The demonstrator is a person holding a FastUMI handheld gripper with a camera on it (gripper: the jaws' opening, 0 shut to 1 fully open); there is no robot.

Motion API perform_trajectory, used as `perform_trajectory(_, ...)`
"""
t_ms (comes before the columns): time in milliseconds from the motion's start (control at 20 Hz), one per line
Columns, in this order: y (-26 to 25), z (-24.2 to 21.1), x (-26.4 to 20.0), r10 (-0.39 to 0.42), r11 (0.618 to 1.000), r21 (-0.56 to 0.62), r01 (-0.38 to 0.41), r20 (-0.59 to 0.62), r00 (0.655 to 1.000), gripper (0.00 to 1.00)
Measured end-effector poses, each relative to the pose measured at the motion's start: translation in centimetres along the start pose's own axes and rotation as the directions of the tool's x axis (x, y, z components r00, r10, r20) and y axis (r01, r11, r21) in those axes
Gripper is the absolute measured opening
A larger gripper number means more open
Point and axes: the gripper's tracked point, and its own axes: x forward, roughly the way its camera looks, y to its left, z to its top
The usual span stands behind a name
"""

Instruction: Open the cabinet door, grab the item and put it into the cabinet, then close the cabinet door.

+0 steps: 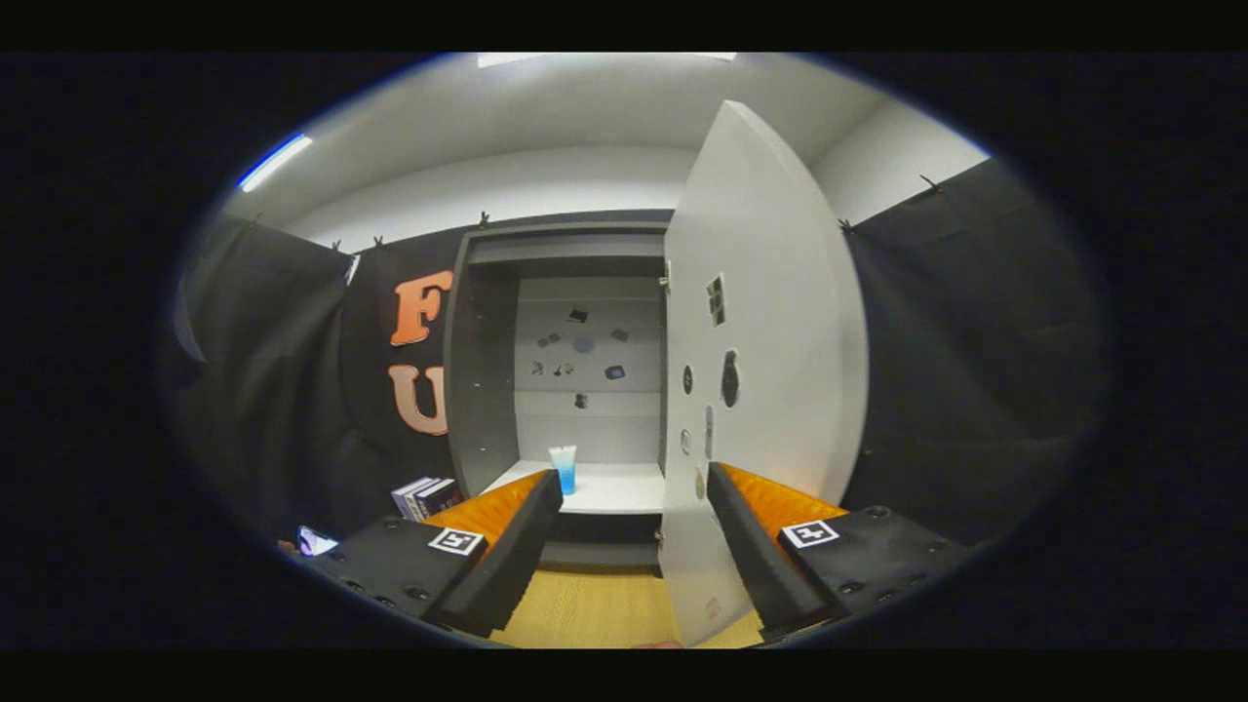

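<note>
1. Gripper (634, 507) fingers are spread wide, and we hold nothing between them.
2. We see the cabinet (487, 322) open, its door (770, 322) swung out beside it.
3. Inside the cabinet, a cup (564, 468) stands upright on the shelf (614, 492).
4. Books (426, 495) sit beside the cabinet.

Beyond the spread, empty tongs (634, 531), the cabinet's white shelf (614, 492) carries a small cup (564, 468) with a blue lower half standing upright near its front left, while books (427, 495) lie on the wooden counter (595, 609).
</note>
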Motion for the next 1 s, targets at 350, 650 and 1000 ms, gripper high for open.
perform_trajectory(350, -4.5, 0.7, -5.7, -0.004, 1.000, 0.025, 0.004, 0.002, 1.000, 0.95)
perform_trajectory(650, -11.1, 1.3, -6.5, -0.136, 0.991, -0.017, 0.136, 0.029, 0.990, 0.95)
perform_trajectory(1000, -15.0, 0.8, -2.9, -0.153, 0.988, 0.013, 0.153, 0.009, 0.988, 0.96)
